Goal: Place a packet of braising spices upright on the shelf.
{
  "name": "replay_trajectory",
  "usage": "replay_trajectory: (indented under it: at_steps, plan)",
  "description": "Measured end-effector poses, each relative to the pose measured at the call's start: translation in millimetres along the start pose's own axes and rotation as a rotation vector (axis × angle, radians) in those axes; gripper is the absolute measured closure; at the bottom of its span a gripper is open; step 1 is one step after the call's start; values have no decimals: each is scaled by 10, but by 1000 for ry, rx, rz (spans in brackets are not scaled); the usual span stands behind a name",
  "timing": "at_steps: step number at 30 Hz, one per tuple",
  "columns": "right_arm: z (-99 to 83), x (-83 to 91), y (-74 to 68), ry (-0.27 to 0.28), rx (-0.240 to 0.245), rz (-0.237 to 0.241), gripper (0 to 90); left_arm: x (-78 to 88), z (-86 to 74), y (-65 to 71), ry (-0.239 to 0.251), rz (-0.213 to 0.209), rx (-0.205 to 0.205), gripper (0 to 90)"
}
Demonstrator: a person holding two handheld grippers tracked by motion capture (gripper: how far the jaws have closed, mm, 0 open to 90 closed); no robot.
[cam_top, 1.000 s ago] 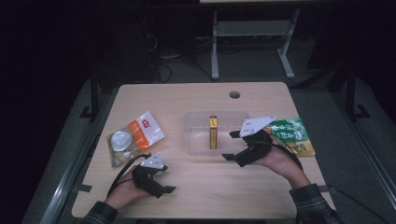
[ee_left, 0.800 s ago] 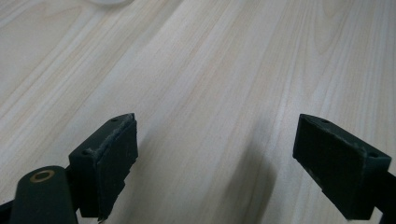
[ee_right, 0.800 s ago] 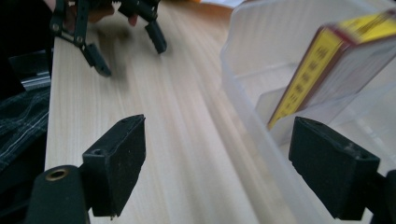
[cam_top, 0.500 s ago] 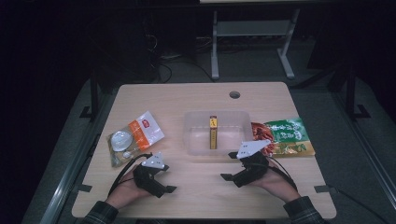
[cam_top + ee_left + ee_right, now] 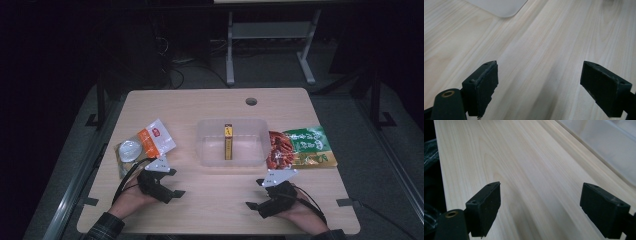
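A clear plastic box (image 5: 250, 131) stands mid-table with a yellow-brown bar (image 5: 228, 141) lying in it. To its right a green snack bag (image 5: 303, 146) lies flat, touching the box's right side. On the left lies an orange-white packet (image 5: 152, 140) with a round clear lid (image 5: 129, 150) beside it. My left gripper (image 5: 175, 183) rests near the front left, open and empty, over bare wood (image 5: 541, 55). The right gripper (image 5: 255, 194) sits near the front right, open, with nothing between its jaws. A corner of the box (image 5: 499, 7) is ahead of the left gripper (image 5: 539, 87).
A cable hole (image 5: 251, 101) is at the table's far edge. The box wall (image 5: 609, 147) runs along the upper right ahead of the right gripper (image 5: 540, 207). A dark sleeve (image 5: 429, 157) lies past the table edge. Desk legs (image 5: 230, 55) stand behind.
The right gripper has drawn back from the green bag toward the front edge of the table. The bag now lies flat beside the box. The left gripper has barely moved.
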State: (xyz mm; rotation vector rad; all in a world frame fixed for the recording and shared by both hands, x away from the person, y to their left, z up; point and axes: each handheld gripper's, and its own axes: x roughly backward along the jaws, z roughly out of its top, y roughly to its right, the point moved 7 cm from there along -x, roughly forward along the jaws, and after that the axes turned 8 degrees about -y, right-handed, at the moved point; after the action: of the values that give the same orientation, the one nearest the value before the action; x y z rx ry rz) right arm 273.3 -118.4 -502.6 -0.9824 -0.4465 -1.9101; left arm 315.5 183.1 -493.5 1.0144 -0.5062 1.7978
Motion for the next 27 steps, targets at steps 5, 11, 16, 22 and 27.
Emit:
replay_trajectory:
  at_steps: [5,11,16,22,27]
  plan:
    - [-89,84,49,-7,-18,-44,168,43,-14,-40,8,15,8,142]
    - [-120,221,197,6,-65,-86,200,31,-29,-31,8,12,18,142]
    - [-159,338,400,26,-116,-149,331,24,-37,-32,10,10,21,142]
    - [-178,456,653,49,-191,-213,548,21,-52,-39,5,22,8,142]
    - [-159,484,861,42,-236,-283,698,14,-61,-31,5,21,8,142]
